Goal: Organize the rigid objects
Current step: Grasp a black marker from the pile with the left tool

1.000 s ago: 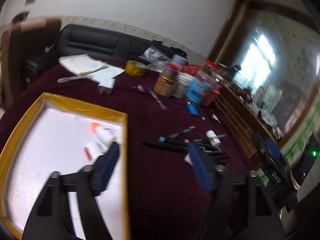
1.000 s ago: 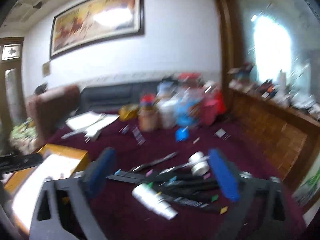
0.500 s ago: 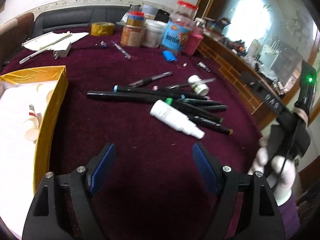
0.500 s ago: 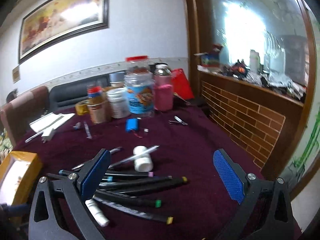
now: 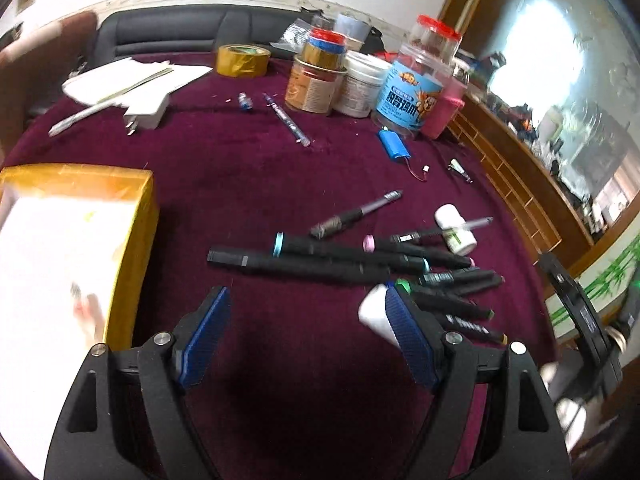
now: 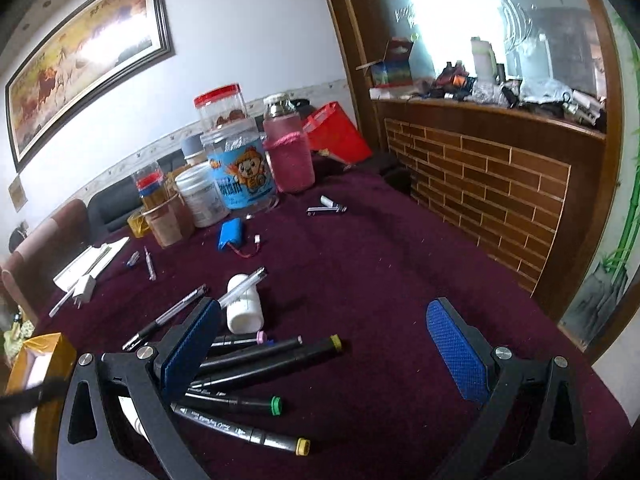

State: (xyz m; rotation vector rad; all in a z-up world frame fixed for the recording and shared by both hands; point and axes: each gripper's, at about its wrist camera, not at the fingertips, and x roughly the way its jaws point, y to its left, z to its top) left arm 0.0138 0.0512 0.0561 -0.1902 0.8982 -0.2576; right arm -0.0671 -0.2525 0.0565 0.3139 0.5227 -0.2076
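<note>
A pile of black markers (image 5: 360, 260) with coloured end caps lies on the dark red tablecloth (image 5: 248, 168). My left gripper (image 5: 308, 320) hovers open just in front of the pile, nothing between its pads. A white bottle (image 5: 372, 312) lies on its side, partly hidden behind the right finger. In the right wrist view the same markers (image 6: 272, 360) lie by the left finger of my right gripper (image 6: 324, 328), which is open and empty. A small white bottle (image 6: 244, 304) with a clear pen across it lies just beyond.
A yellow-edged white tray (image 5: 132, 240) sits at the left. Jars and cans (image 5: 360, 80), a tape roll (image 5: 242, 60), papers (image 5: 120, 80) and a charger crowd the far side. A blue battery pack (image 6: 230, 234) and nail clipper (image 6: 326, 209) lie loose. A brick-faced ledge (image 6: 500, 200) borders the right.
Both grippers have come down and closer to the marker pile. The left view has swung from over the tray to the markers. Both stay open.
</note>
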